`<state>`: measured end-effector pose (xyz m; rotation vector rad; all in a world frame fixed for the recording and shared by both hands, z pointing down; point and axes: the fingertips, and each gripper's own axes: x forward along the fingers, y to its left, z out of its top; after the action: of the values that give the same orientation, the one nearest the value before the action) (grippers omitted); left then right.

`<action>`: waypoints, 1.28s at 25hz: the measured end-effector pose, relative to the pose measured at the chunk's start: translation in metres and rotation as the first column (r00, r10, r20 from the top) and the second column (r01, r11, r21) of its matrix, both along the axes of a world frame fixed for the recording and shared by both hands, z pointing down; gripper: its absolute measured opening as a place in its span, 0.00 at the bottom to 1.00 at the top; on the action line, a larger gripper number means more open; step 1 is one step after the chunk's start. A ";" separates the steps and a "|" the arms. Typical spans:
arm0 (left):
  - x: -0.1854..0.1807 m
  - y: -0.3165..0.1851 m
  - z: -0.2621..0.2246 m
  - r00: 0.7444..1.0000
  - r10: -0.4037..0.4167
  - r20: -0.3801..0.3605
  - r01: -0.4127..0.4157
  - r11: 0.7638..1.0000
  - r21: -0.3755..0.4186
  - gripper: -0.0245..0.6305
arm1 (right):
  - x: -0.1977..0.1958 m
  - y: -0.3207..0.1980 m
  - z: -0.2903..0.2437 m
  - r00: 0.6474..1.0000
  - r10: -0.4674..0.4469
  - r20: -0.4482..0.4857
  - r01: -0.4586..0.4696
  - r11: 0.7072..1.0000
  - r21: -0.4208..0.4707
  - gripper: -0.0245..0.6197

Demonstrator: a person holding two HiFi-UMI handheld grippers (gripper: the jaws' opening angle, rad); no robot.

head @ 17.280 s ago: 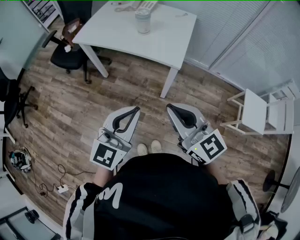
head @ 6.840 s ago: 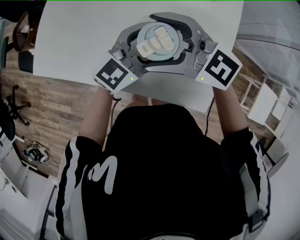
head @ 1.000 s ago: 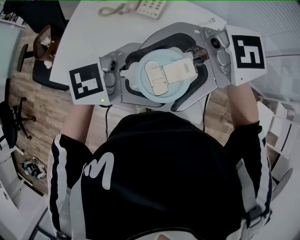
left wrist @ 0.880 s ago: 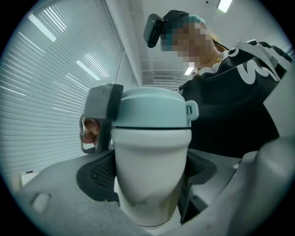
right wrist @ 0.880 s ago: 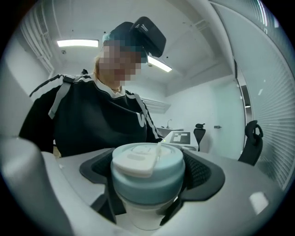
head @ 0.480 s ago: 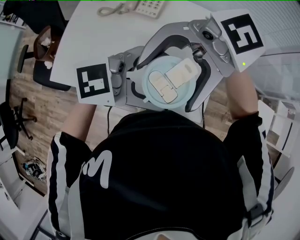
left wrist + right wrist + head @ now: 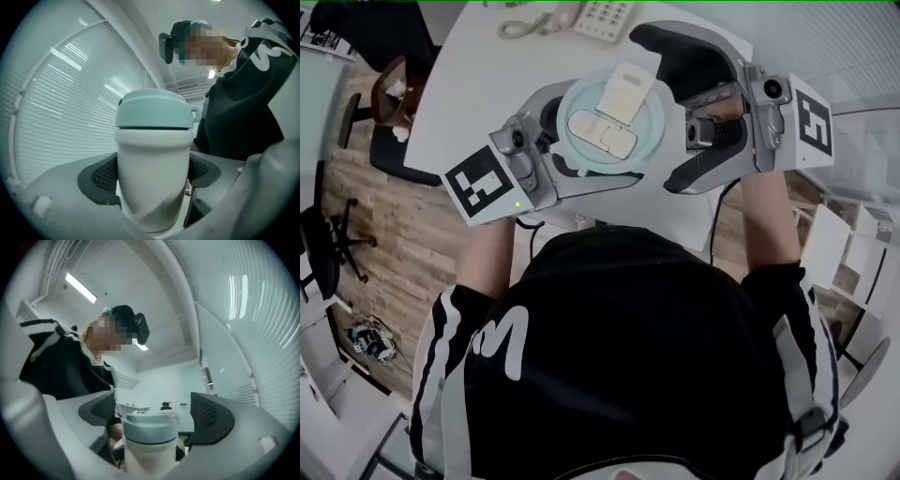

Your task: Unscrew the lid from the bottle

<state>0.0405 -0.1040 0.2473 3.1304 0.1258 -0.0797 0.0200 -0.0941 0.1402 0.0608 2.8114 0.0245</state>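
A white bottle (image 7: 152, 164) with a pale blue flip lid (image 7: 609, 122) stands upright in my left gripper (image 7: 152, 174), which is shut on the bottle's body below the lid. In the head view the left gripper (image 7: 614, 141) comes in from the lower left. The lid (image 7: 154, 110) sits on the bottle. My right gripper (image 7: 661, 108) is at the lid's right side. Its jaws have just been opening and stand wide. In the right gripper view the lid (image 7: 150, 427) shows low between the right gripper's (image 7: 154, 412) pads, with a gap on each side.
A white table (image 7: 487, 84) lies under the hands, with a telephone (image 7: 605, 14) at its far edge. An office chair (image 7: 394, 122) stands at the left on the wooden floor, and a white stool (image 7: 830, 234) at the right.
The right gripper has let go of the lid, opened wider and drawn off to the right. The left gripper has turned and carried the bottle a little farther away.
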 end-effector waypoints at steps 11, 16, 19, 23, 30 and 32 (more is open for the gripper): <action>-0.019 -0.073 0.015 0.881 -0.472 0.015 0.471 0.881 0.033 0.69 | -0.030 -0.057 0.043 0.627 0.753 -0.200 -0.763 0.646 0.041 0.80; -0.020 -0.079 0.017 0.838 -0.544 0.038 0.544 0.839 0.021 0.69 | -0.036 -0.070 0.055 0.574 0.783 -0.240 -0.803 0.596 0.023 0.75; -0.021 -0.082 0.021 0.811 -0.582 0.060 0.581 0.813 0.023 0.69 | -0.034 -0.077 0.062 0.557 0.784 -0.274 -0.810 0.585 0.028 0.69; -0.020 -0.081 0.023 0.821 -0.567 0.074 0.568 0.823 0.005 0.69 | -0.037 -0.075 0.063 0.600 0.749 -0.280 -0.771 0.635 0.050 0.70; -0.016 -0.044 0.004 0.964 -0.266 0.009 0.266 0.964 -0.016 0.69 | -0.045 -0.044 0.049 0.832 0.488 -0.262 -0.498 0.866 0.031 0.70; -0.016 -0.034 0.004 0.978 -0.205 0.027 0.205 0.979 -0.003 0.69 | -0.046 -0.035 0.046 0.873 0.407 -0.269 -0.421 0.907 0.008 0.70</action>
<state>0.0247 -0.1383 0.2518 3.1258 -0.1982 -0.0397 -0.0261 -0.1288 0.1864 -0.5977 3.0319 0.0482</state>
